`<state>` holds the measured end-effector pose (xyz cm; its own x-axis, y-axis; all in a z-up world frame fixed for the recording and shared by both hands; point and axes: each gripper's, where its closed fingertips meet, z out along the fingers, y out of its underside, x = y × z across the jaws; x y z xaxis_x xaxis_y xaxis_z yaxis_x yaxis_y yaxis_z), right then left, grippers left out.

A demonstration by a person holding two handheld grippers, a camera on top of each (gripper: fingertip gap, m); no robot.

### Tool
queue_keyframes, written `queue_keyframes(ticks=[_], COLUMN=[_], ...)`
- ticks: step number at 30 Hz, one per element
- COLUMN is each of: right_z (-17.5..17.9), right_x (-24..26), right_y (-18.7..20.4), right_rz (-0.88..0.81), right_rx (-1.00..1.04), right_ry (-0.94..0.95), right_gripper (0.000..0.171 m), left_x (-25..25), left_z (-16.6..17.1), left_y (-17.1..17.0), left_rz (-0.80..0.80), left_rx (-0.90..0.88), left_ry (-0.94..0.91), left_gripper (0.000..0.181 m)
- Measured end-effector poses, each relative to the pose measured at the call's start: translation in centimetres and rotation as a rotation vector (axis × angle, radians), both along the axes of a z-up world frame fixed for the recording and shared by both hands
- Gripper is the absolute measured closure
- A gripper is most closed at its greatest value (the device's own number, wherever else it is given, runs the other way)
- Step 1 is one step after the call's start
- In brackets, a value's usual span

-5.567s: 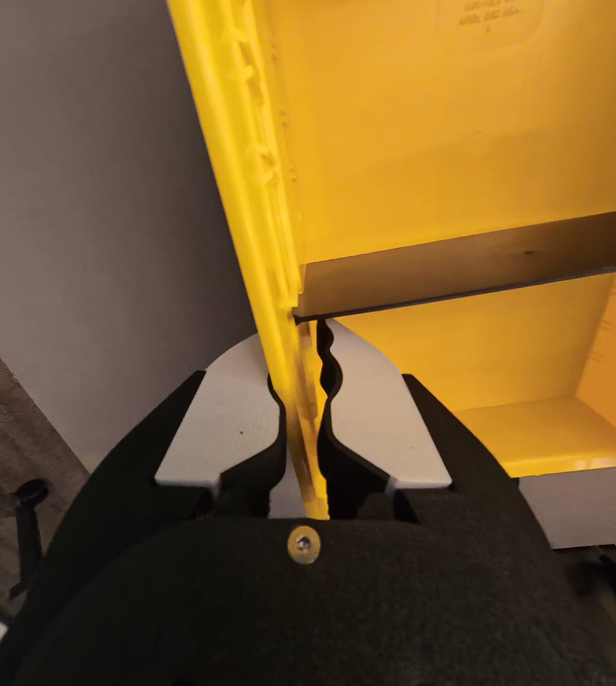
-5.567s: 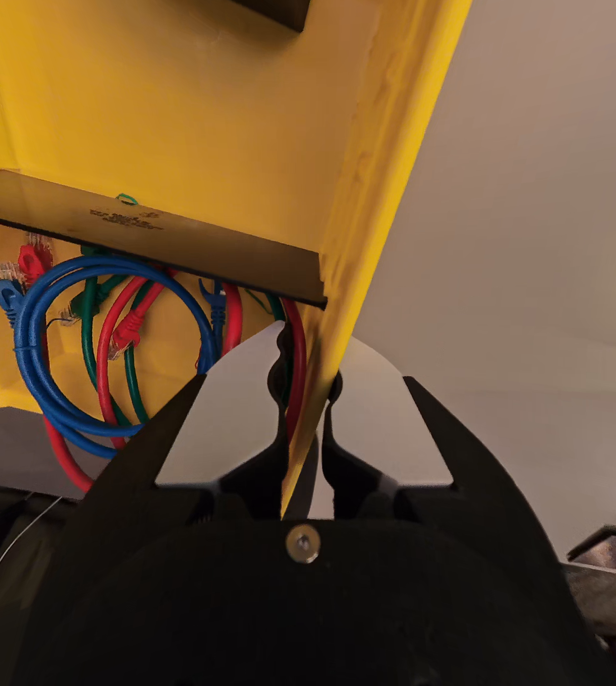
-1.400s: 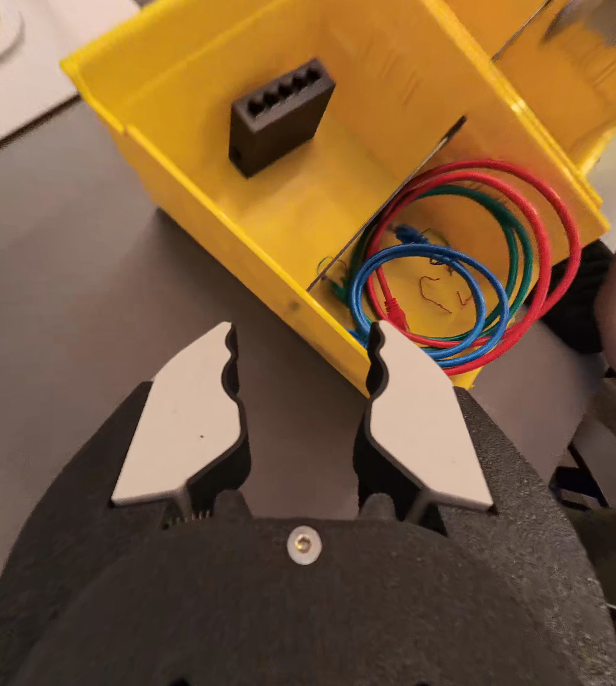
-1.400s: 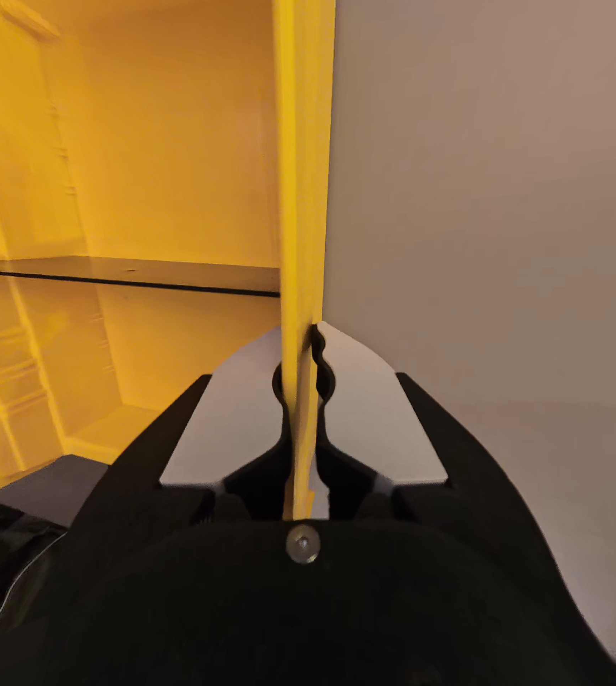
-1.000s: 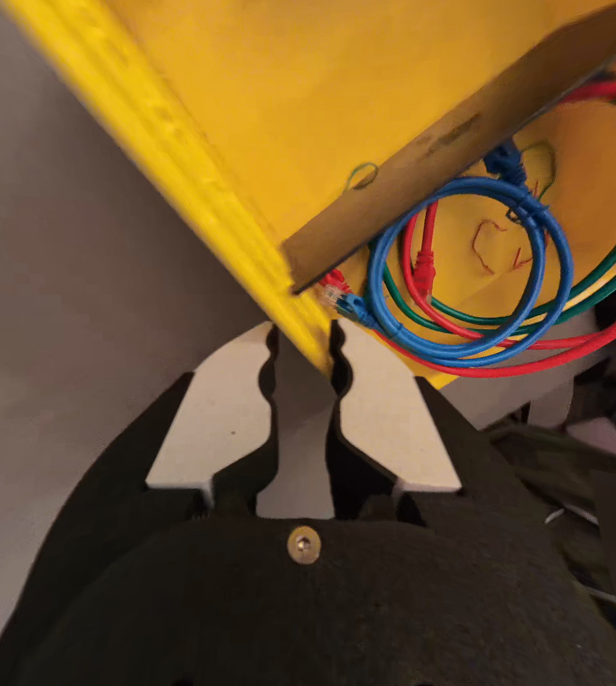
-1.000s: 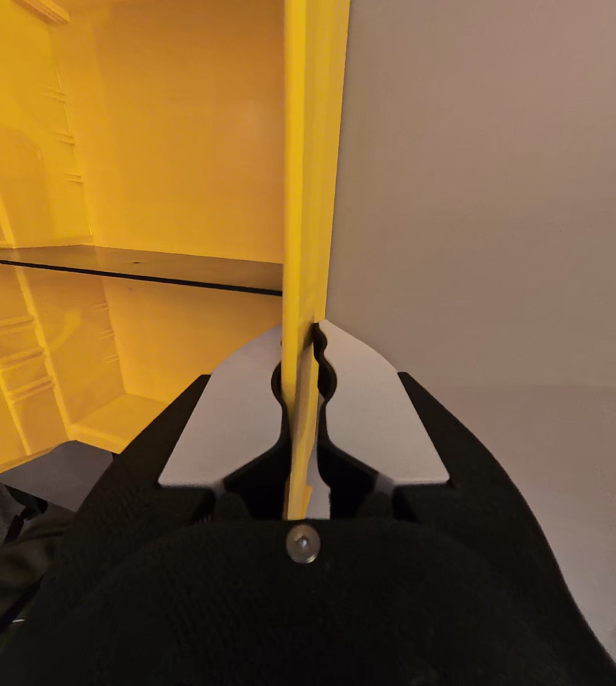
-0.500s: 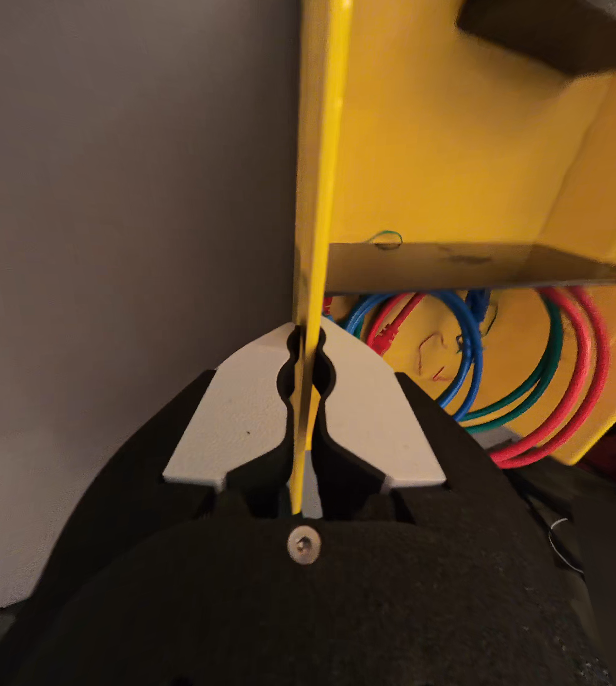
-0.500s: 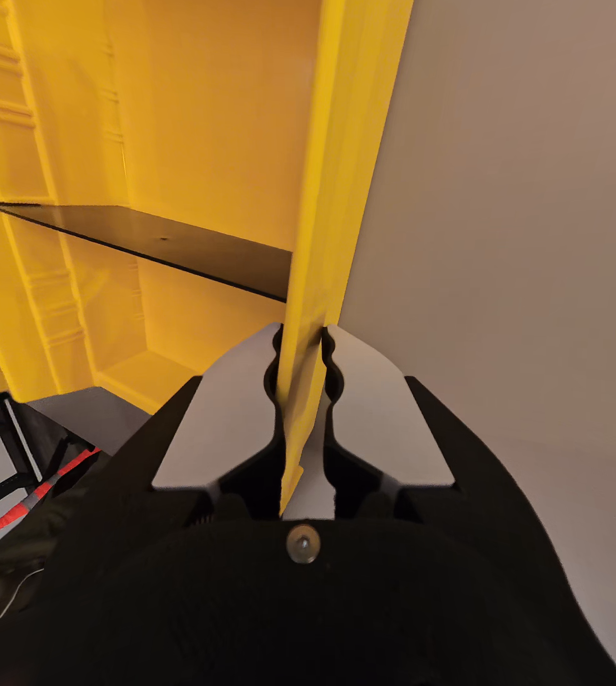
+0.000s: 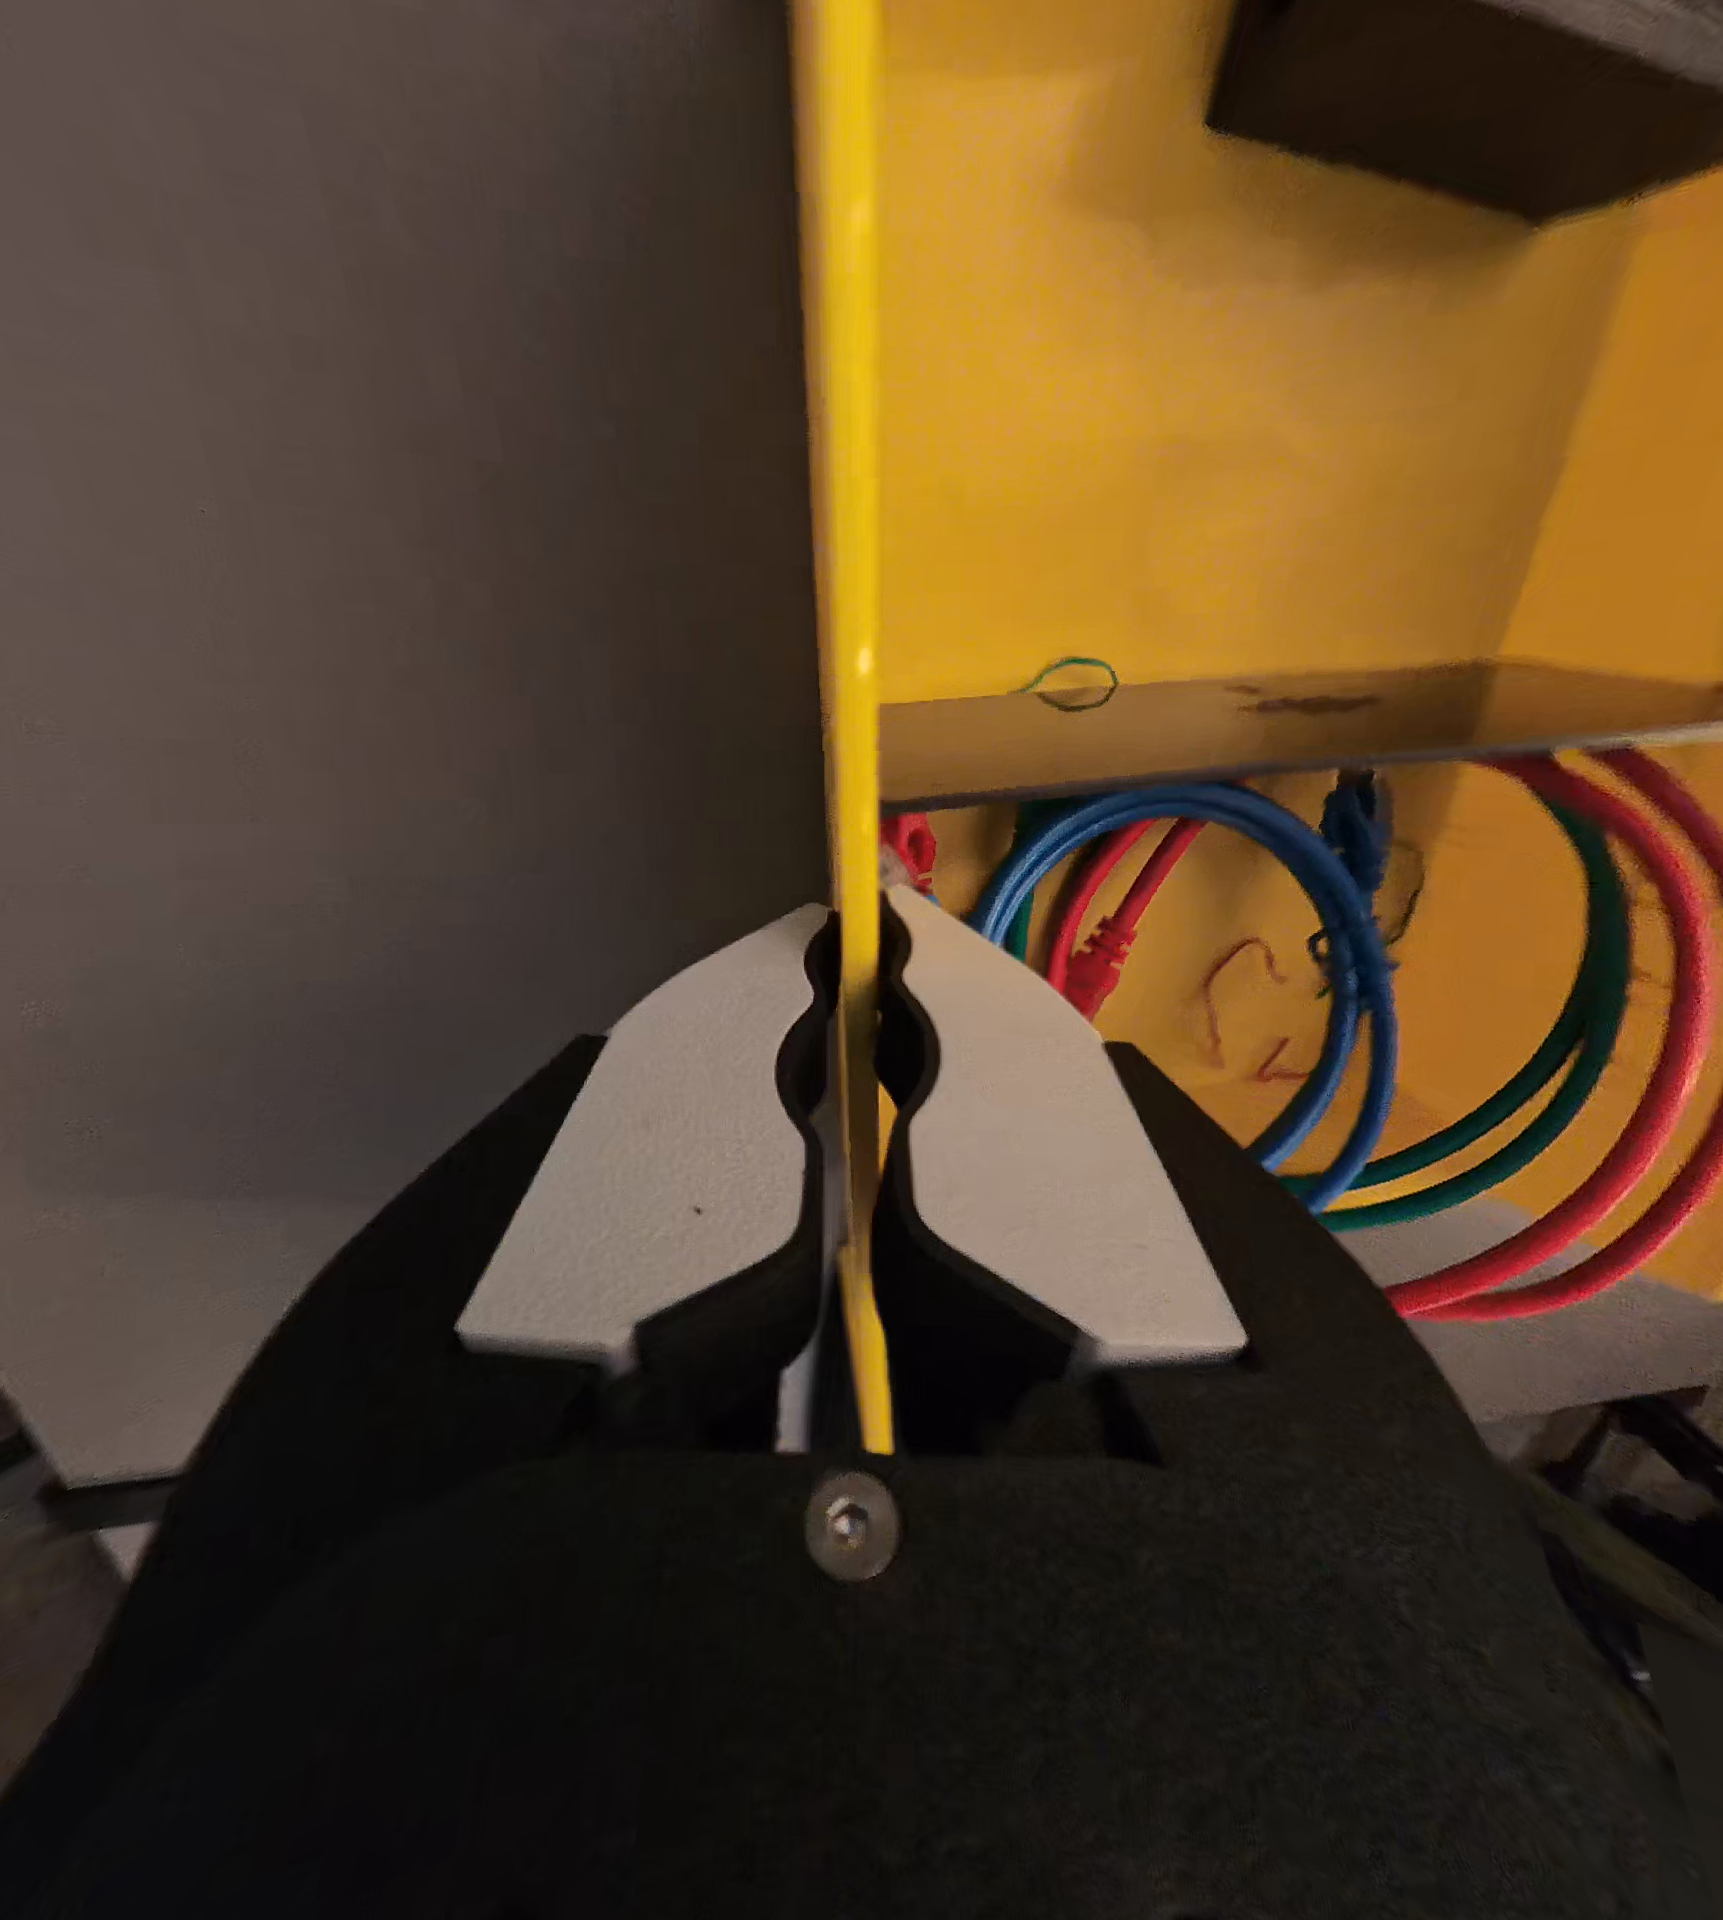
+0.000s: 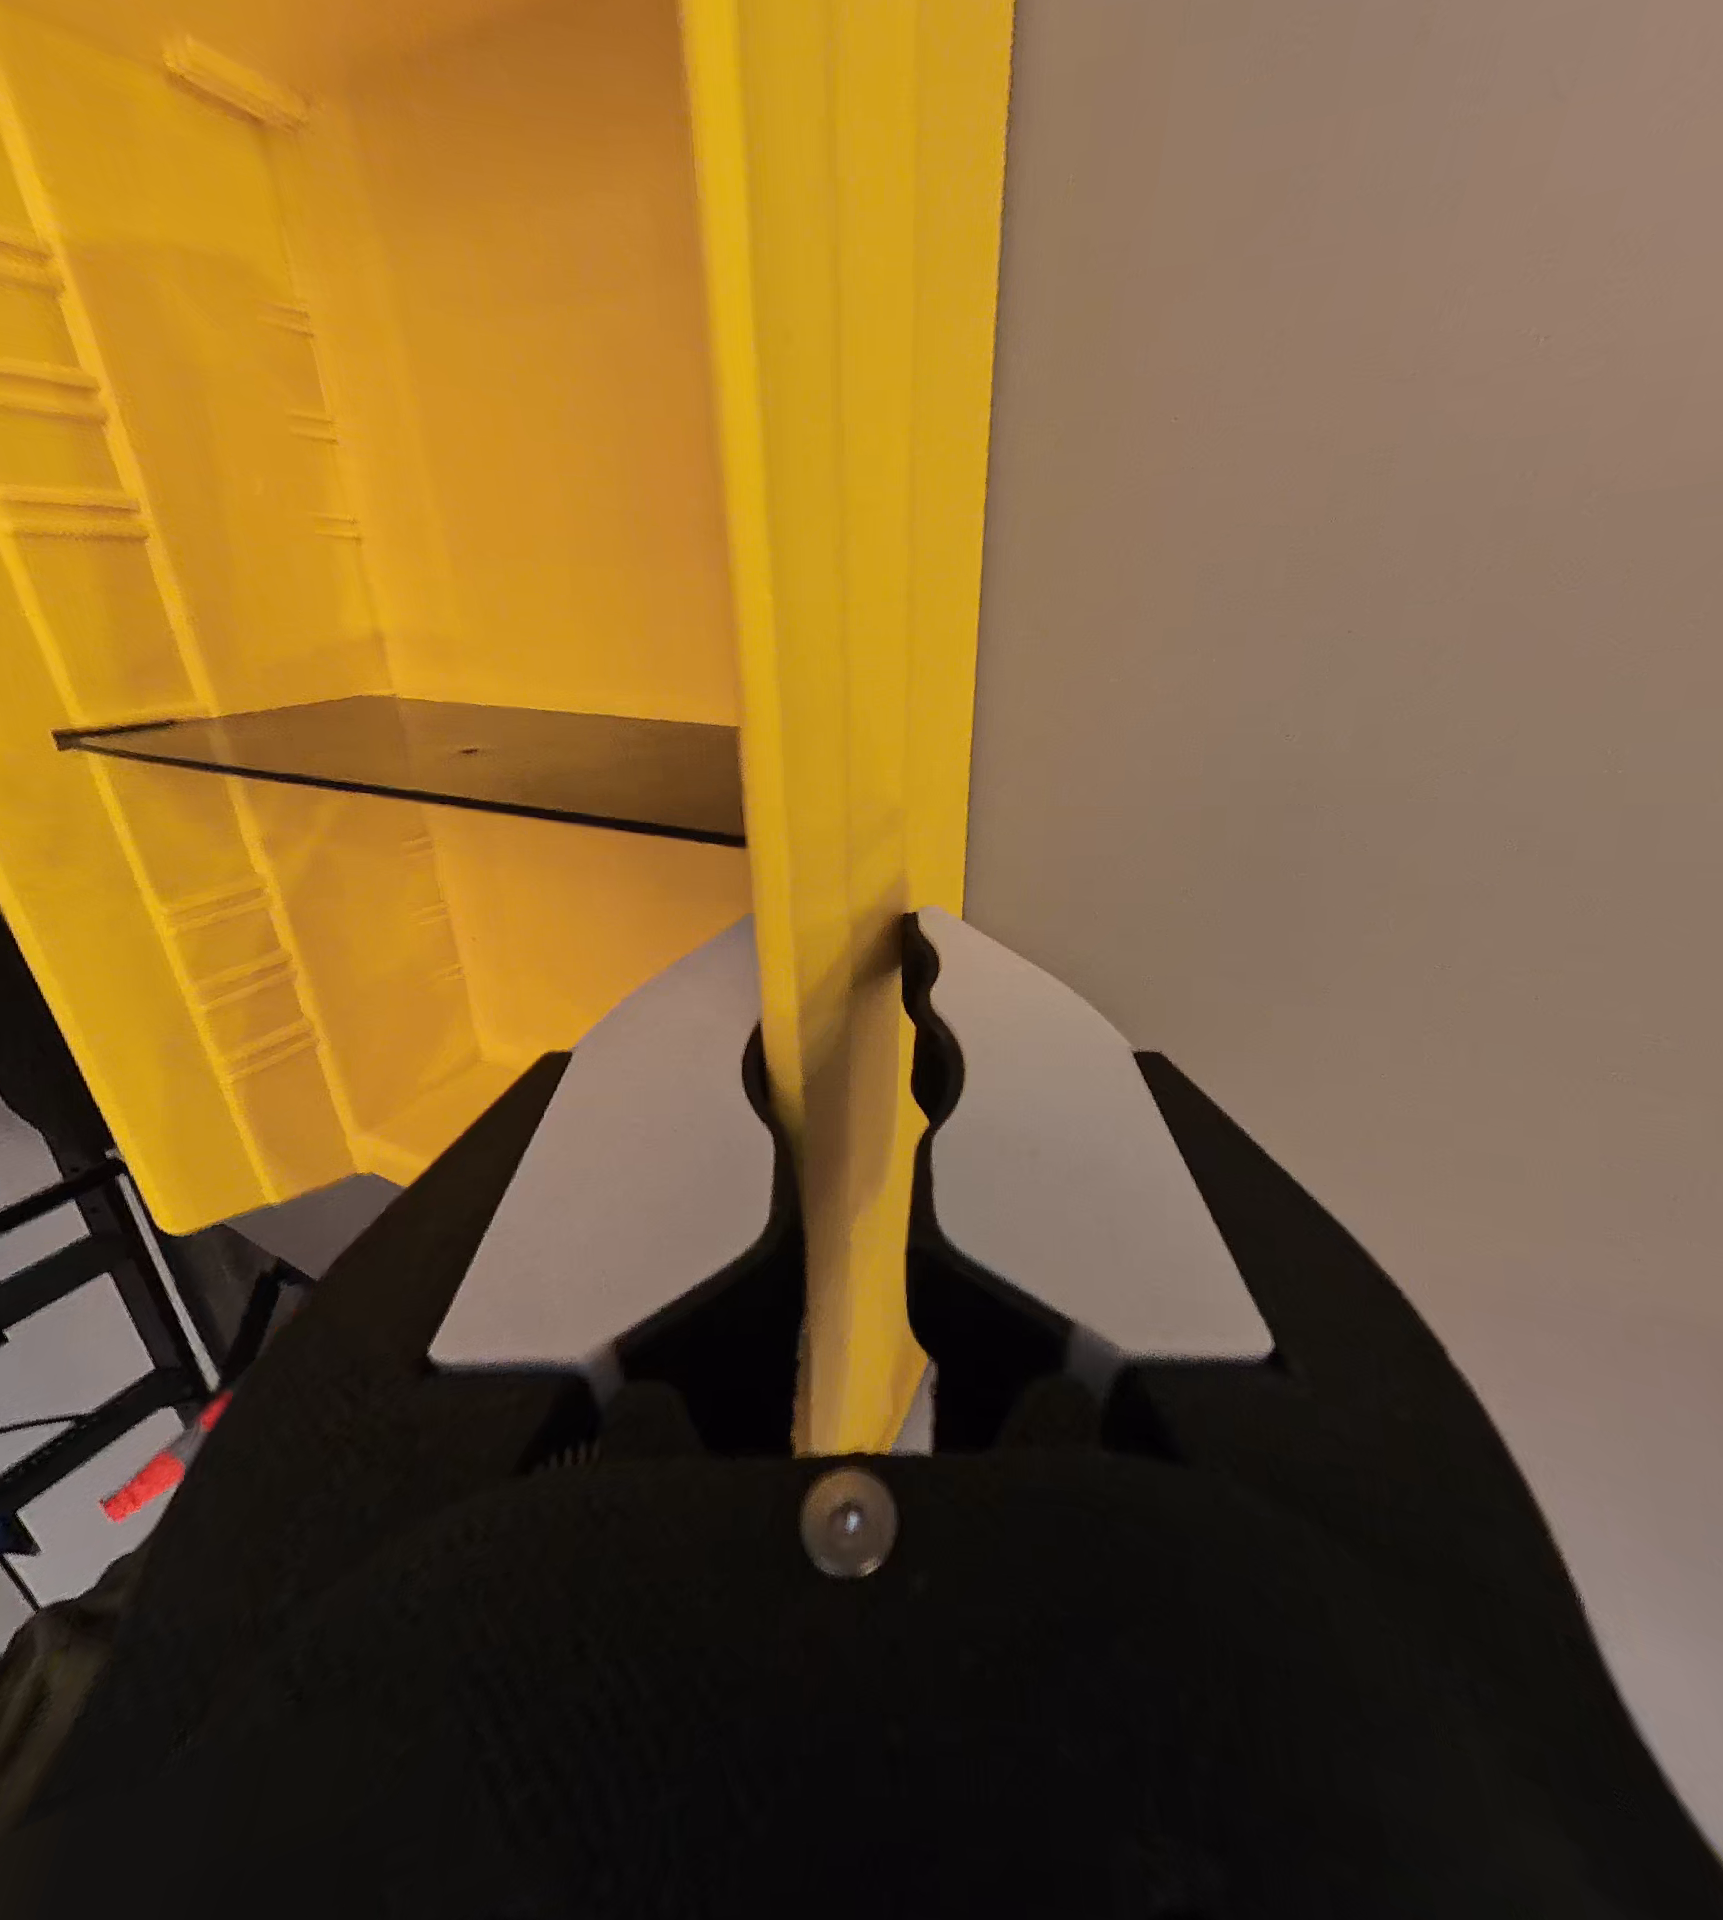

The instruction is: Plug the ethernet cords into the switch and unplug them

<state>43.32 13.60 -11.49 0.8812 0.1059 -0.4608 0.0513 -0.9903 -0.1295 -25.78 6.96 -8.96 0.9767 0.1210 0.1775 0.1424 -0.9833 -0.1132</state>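
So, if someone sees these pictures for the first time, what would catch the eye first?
Probably the yellow bin, whose thin walls fill both views; the left gripper and the right gripper each pinch a wall. Next come the coiled red, green and blue cords below the dark divider.

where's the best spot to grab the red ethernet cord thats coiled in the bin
Probably the red cord on its outer arc, coming in through the yellow bin's open side. There it lies outermost, beside only the green cord; its plug end sits inside the blue cord's loop.
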Motion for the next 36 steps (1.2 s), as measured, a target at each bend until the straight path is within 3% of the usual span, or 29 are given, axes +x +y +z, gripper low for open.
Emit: queue_keyframes(ticks=[12, 18, 36], right_z=[0.0, 0.0, -0.1], right_x=[2.3, 2.6, 4.9], right_y=[-0.2, 0.4, 1.2], right_rz=[-0.087, -0.119, -0.219], right_rx=[0.005, 0.021, 0.071], right_ry=[0.019, 0.066, 0.070], right_gripper=[0.153, 0.149, 0.149], left_x=[-3.1, -4.9, -4.8], left_z=[0.0, 0.1, 0.1], left_y=[0.5, 0.5, -0.5], left_rz=[0.011, -0.033, -0.050], left_rx=[0.063, 0.080, 0.067], left_ry=[-0.005, 0.090, 0.080], left_gripper=[0.178, 0.179, 0.178])
